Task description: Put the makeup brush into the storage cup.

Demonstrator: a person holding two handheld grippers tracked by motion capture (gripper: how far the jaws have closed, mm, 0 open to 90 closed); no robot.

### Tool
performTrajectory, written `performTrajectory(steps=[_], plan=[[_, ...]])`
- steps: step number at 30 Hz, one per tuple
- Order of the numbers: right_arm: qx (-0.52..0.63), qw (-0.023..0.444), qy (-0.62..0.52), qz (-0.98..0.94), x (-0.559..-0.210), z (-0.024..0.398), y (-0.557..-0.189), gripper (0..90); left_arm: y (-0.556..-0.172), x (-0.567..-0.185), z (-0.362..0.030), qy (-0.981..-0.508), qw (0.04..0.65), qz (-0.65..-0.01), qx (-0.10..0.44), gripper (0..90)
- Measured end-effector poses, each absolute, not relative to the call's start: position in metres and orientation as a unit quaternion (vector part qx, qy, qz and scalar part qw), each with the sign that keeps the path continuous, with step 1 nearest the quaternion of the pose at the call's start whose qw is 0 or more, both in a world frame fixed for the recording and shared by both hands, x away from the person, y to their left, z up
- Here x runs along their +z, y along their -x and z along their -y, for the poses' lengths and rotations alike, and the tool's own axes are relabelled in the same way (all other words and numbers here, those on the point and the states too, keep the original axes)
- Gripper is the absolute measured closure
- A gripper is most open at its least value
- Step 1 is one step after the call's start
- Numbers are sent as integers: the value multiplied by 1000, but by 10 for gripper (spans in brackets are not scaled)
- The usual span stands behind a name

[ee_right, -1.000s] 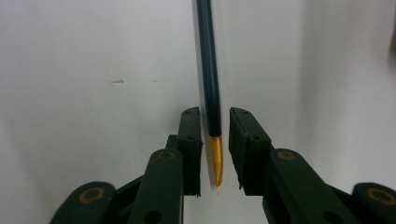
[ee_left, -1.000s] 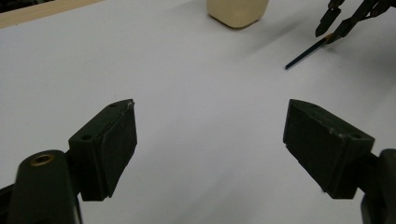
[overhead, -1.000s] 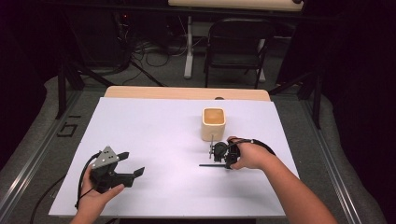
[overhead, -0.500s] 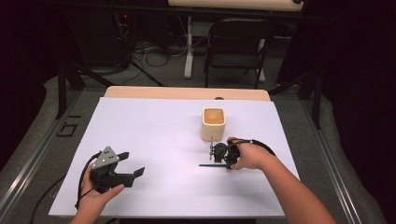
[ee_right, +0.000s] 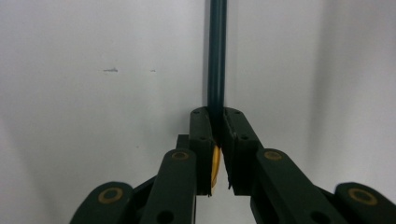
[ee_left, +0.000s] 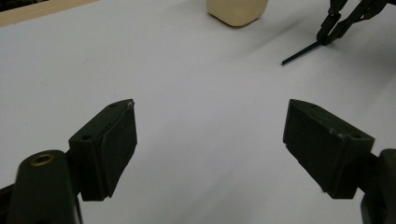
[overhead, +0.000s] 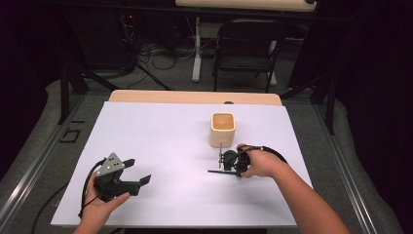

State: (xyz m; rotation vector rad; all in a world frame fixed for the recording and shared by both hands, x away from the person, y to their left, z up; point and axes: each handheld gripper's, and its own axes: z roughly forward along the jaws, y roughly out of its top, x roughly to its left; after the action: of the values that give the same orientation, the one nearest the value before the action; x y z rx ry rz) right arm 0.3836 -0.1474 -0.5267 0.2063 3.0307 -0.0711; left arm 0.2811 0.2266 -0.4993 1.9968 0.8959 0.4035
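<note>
**Right gripper clamps a thin dark stick beside the cup**

The white table [overhead: 160, 146] takes up the middle of the high view, its bare sheet giving both hands open room to work. A cream square cup [overhead: 223, 129] stands upright just right of centre in that frame, mouth open to the top; it looks like the likely place for the stick to go, though that is a judgement from how close the two lie.

The left gripper [overhead: 139, 181] sits at the lower left of the high view, resting low by the table edge, well apart from the cup. In the left gripper view its jaws stand wide with nothing but white sheet between them, so it is released and seems parked out of the way.

The right gripper [overhead: 223, 165] lies just below the cup, right of centre. Its jaws have just been closing, and in the right gripper view they are clenched on the thin dark stick [ee_right: 217, 56], which runs straight up the frame from between the pads. The stick [overhead: 216, 171] lies flat on the sheet, pointing toward frame left, gripped near one end, probably so the free length can be tipped into the cup.
</note>
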Motion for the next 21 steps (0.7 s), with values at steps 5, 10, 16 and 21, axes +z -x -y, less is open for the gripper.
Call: performTrajectory(steps=[5, 10, 16, 21], plan=[[-23, 50, -67, -996, -527, 147, -384, 833, -281, -499, -226, -805, 442, -360, 163, 178], [-22, 51, -66, -996, -527, 148, -384, 834, -281, -499, -227, -805, 442, -361, 163, 178], [-24, 53, -65, -996, -527, 147, -383, 834, -281, -499, -226, -806, 442, -357, 166, 181], [-24, 53, -65, -996, -527, 147, -383, 836, -281, -499, -226, -806, 442, -357, 166, 182]])
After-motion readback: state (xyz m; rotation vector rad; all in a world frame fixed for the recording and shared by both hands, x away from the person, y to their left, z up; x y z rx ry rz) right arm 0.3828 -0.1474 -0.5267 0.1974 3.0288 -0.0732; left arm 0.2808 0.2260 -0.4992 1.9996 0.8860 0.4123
